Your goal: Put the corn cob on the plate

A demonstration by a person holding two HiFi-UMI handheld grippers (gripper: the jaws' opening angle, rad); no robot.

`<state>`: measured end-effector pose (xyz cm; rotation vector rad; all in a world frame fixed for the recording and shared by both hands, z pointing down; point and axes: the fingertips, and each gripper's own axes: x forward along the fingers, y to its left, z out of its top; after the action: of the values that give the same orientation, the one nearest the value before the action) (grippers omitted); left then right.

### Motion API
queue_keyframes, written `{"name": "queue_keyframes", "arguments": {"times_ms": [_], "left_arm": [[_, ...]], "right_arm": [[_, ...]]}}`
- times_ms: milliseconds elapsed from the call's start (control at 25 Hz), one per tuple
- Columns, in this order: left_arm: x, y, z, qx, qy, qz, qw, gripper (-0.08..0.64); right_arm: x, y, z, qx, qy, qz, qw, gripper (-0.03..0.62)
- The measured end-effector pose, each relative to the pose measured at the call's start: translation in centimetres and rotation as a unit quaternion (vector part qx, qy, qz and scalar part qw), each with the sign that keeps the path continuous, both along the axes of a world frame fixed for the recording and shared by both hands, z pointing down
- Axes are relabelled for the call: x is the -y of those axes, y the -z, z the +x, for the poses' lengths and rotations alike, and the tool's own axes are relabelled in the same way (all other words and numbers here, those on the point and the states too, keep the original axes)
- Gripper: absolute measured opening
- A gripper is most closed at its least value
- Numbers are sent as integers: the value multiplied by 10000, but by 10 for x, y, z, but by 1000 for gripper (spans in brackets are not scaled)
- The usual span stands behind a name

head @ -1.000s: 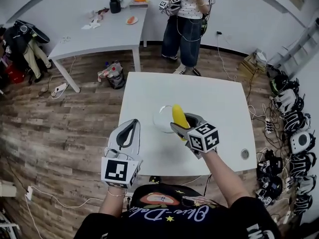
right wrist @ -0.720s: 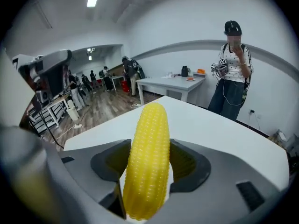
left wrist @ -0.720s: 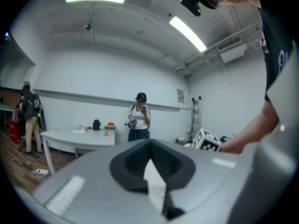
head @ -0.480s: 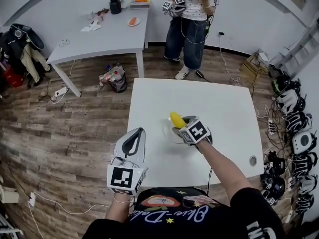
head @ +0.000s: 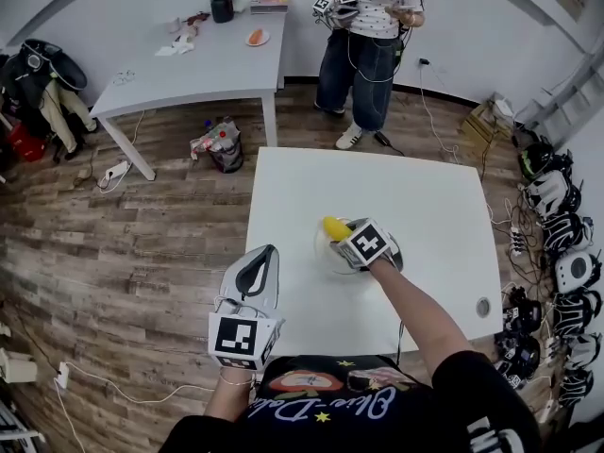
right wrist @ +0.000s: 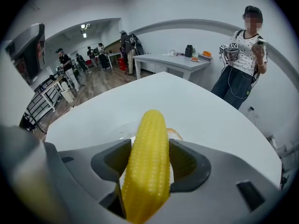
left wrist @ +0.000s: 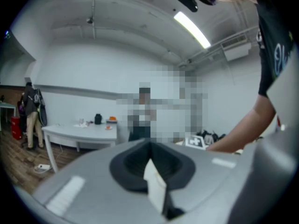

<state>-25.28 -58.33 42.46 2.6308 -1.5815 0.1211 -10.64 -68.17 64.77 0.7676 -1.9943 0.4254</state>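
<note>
A yellow corn cob (head: 332,226) sticks out of my right gripper (head: 343,240), which is shut on it, on the white table (head: 415,206). In the right gripper view the cob (right wrist: 148,162) fills the gap between both jaws and points forward. It is low over the pale plate (right wrist: 119,127). The head view shows the plate's rim (head: 322,253) just under the cob; I cannot tell whether the two touch. My left gripper (head: 259,258) hangs at the table's front left edge, jaws together and holding nothing. The left gripper view looks up across the room over the shut jaws of this gripper (left wrist: 150,146).
A person (head: 371,26) stands beyond the table's far edge holding devices. A second white table (head: 189,64) with small items is at the back left. Helmets and gear (head: 557,253) line the floor at right. A round grommet (head: 483,307) sits near the table's front right.
My right gripper has carried the corn cob down and slightly away from me, low over the plate. The left gripper has barely moved.
</note>
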Motion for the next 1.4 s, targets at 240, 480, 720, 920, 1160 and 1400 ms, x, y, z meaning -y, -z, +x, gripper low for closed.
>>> {"name": "queue_keyframes", "arguments": {"times_ms": [240, 480, 720, 920, 1160, 1400], "left_arm": [[4, -9, -13, -34, 102, -112, 9999, -9], [4, -7, -6, -8, 1, -43, 10000, -9], [-2, 4, 15, 19, -160, 91, 9998, -9], [-17, 8, 42, 7, -299, 152, 9994, -9], [-34, 10, 65, -189, -460, 14, 9988, -9], [-58, 14, 82, -129, -538, 20, 9985, -9]], "right_arm": [[6, 0, -7, 211, 20, 237, 9995, 264], [5, 60, 8, 1203, -718, 1074, 9843, 264], [-30, 152, 20, 2707, -1110, 2017, 9347, 46], [-79, 196, 16, 3460, -981, 2252, 9055, 16], [-123, 230, 13, 3944, -858, 2411, 8826, 15], [-154, 234, 29, 4089, -900, 2362, 8769, 15]]}}
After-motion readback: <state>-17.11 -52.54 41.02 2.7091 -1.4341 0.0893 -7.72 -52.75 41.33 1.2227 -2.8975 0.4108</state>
